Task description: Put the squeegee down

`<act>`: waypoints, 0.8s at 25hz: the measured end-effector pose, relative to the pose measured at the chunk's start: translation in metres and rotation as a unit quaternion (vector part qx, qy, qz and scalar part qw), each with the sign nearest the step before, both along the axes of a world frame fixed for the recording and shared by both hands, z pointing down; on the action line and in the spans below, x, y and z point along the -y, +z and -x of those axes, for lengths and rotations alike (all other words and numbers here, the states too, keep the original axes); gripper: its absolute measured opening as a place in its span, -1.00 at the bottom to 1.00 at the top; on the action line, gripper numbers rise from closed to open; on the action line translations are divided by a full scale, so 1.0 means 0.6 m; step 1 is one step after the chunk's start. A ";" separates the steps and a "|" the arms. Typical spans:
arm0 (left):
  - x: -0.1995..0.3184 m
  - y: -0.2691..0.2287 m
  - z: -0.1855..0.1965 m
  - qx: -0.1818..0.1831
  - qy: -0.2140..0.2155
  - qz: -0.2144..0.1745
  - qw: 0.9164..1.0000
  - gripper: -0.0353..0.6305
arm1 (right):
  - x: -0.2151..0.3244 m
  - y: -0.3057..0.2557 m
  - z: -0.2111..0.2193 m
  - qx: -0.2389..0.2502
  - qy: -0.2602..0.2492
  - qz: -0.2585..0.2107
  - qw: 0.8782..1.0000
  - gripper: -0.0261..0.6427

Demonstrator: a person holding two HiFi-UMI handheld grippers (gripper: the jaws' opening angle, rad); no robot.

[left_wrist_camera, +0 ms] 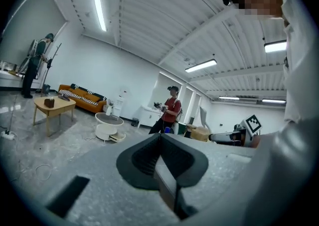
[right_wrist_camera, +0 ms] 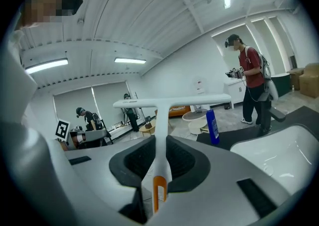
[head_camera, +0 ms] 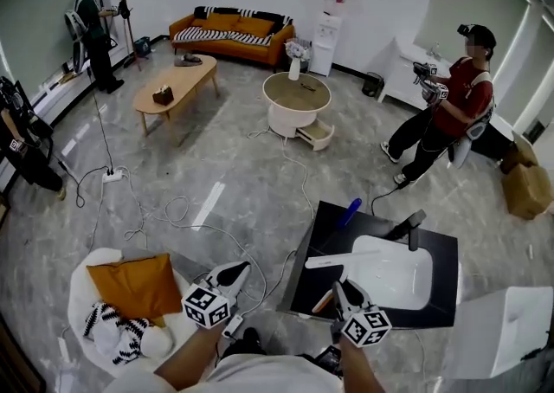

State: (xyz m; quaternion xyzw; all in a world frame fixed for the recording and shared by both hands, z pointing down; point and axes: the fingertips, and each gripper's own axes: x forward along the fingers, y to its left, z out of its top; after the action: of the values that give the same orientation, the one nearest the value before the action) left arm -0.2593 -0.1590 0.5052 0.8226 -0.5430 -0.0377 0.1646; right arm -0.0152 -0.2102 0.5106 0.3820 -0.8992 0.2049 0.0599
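The squeegee [right_wrist_camera: 160, 120] is white and T-shaped, with an orange slot at the end of its handle. My right gripper [right_wrist_camera: 160, 163] is shut on that handle, and the blade stands crosswise beyond the jaws. In the head view the squeegee [head_camera: 339, 260] reaches over the near left part of the black counter [head_camera: 325, 235] beside the white sink [head_camera: 394, 274], with the right gripper [head_camera: 340, 287] at the counter's front edge. My left gripper [head_camera: 237, 273] hangs left of the counter over the floor; its jaws [left_wrist_camera: 160, 153] are shut on nothing.
A blue bottle [head_camera: 350, 211] lies at the counter's back left, and a black faucet [head_camera: 412, 228] stands behind the sink. A white chair with an orange cushion [head_camera: 134, 286] is at my lower left. Cables [head_camera: 173, 218] run across the floor. A person in red [head_camera: 450, 106] stands far right.
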 end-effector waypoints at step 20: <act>0.246 0.067 -0.109 0.027 0.076 0.047 0.996 -0.84 | 0.135 0.097 -0.093 -0.015 0.035 0.116 0.993 -0.71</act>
State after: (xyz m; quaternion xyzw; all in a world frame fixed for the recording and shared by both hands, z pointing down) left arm -0.1939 -0.3065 0.5456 0.8538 -0.4840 0.0230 0.1905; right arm 0.0408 -0.2913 0.5687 0.4073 -0.8543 0.3036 0.1102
